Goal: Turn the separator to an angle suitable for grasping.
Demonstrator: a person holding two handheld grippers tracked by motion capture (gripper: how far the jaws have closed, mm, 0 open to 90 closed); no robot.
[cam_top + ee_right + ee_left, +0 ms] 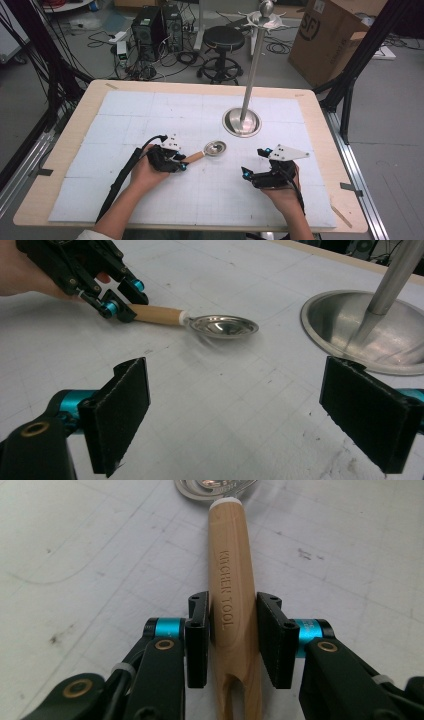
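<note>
Left tool (232, 640): straddles the ladle's (209, 151) wooden handle, slight gaps visible, likely not clamped.
Right tool (250, 420): released, empty.
Risk: ladle slips if lifted unclamped.

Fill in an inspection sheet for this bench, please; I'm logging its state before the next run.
Surface: white gridded mat on a wooden table, lightly scuffed.
Job's things: spoon with a wooden handle stamped KITCHEN TOOL, bowl lying on the mat; steel stand, round base, tall pole, hooks on top.
Clutter: nothing seen.
Grippers: left gripper has its jaws around the handle, small gaps visible; right gripper open, holding nothing.
Cables: black cable trails from the left gripper across the mat.
Surroundings: stool, cardboard box, computer towers, floor cables.
</note>
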